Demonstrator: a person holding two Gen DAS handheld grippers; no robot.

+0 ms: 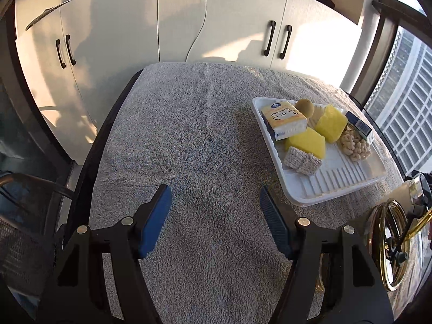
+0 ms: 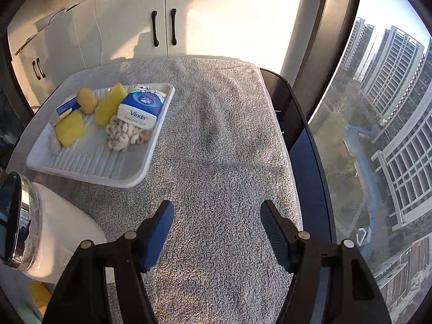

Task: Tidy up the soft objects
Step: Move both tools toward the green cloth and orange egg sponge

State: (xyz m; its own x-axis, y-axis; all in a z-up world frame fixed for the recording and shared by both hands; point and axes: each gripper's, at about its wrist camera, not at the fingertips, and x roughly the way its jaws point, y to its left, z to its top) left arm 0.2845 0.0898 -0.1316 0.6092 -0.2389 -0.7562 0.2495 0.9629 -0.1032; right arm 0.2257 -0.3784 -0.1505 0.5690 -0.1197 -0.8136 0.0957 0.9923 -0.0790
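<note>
Left gripper (image 1: 216, 205) hanging over nubby grey terry towel (image 1: 189, 140), ribbed blue pads spread apart, nothing between them; right gripper (image 2: 217, 220) likewise gaping, empty, over same towel

White ribbed plastic tray (image 1: 337, 186) sitting at 2 o'clock in left wrist view, 10 o'clock in right wrist view

Lying in tray: soft tissue pack with yellow cartoon wrapper (image 1: 284, 120), two spongy yellow blocks (image 1: 306, 141), tan knitted band (image 1: 302, 159), cream looped plush piece (image 1: 355, 143), rounded tan lump (image 1: 304, 106)

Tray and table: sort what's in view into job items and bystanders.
Job: tray, two sponges, tissue packs, knit cloth, cream scrunchie.
Bystanders: towel, cabinets, window, chair.
</note>
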